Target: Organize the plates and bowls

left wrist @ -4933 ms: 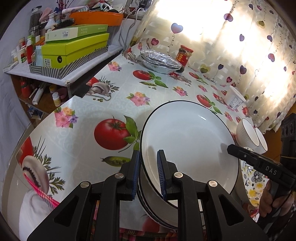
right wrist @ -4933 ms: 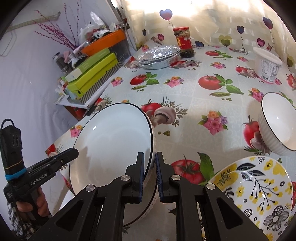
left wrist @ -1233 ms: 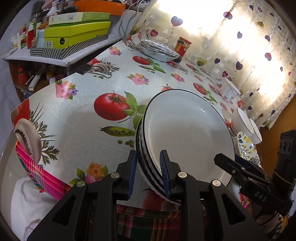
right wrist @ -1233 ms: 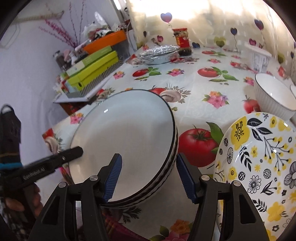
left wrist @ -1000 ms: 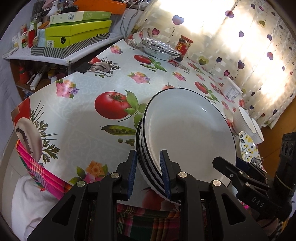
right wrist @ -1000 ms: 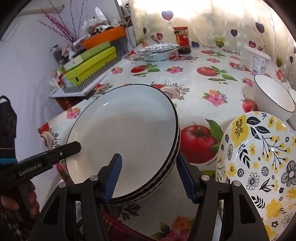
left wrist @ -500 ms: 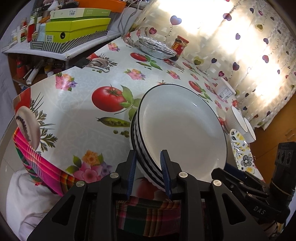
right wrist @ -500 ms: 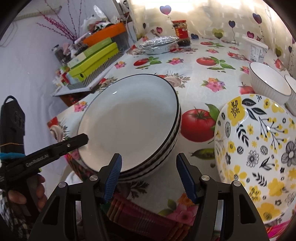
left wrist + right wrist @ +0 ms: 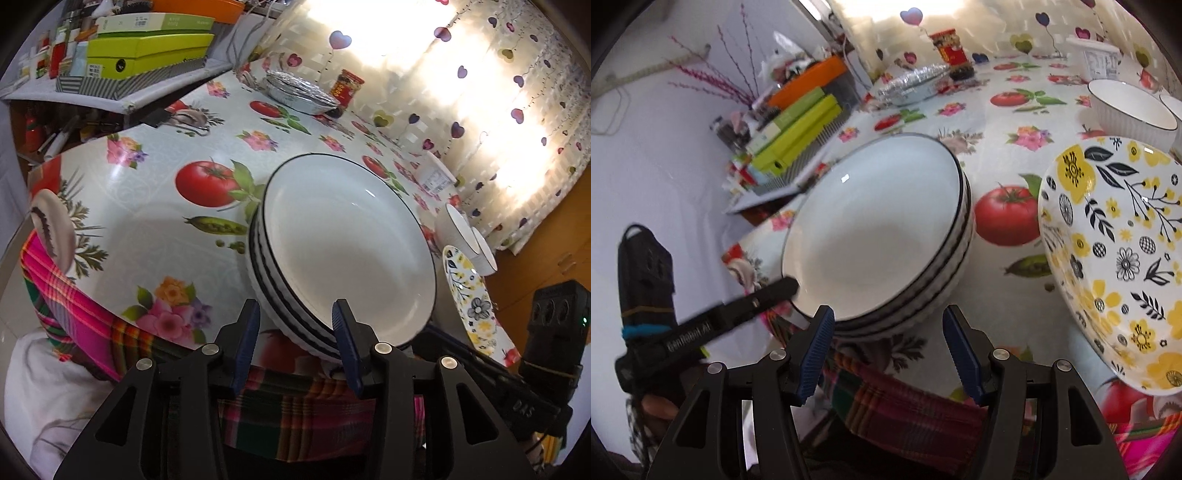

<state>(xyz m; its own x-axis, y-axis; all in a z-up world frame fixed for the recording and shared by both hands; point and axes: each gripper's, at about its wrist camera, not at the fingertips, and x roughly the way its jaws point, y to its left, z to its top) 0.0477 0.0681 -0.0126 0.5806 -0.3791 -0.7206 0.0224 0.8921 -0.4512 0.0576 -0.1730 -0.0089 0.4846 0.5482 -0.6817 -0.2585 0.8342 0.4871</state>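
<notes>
A stack of white black-rimmed plates (image 9: 347,251) (image 9: 879,236) sits near the table's front edge. My left gripper (image 9: 297,332) is open, its jaws spread on either side of the stack's near rim, not gripping. My right gripper (image 9: 888,350) is open and empty, just in front of the stack. A yellow-flowered plate (image 9: 1115,251) (image 9: 467,291) lies to the right of the stack. Two white ribbed bowls (image 9: 1130,107) (image 9: 458,232) stand beyond it.
The tomato-print tablecloth (image 9: 155,199) covers the table. A foil-covered dish (image 9: 299,92), a red jar (image 9: 345,86) and a white tub (image 9: 436,177) stand at the far side. Green boxes (image 9: 147,55) sit on a side shelf at left.
My left gripper has opened and let go of the plate stack's rim. Both grippers have drawn back toward the table's front edge. The stack now rests on the table.
</notes>
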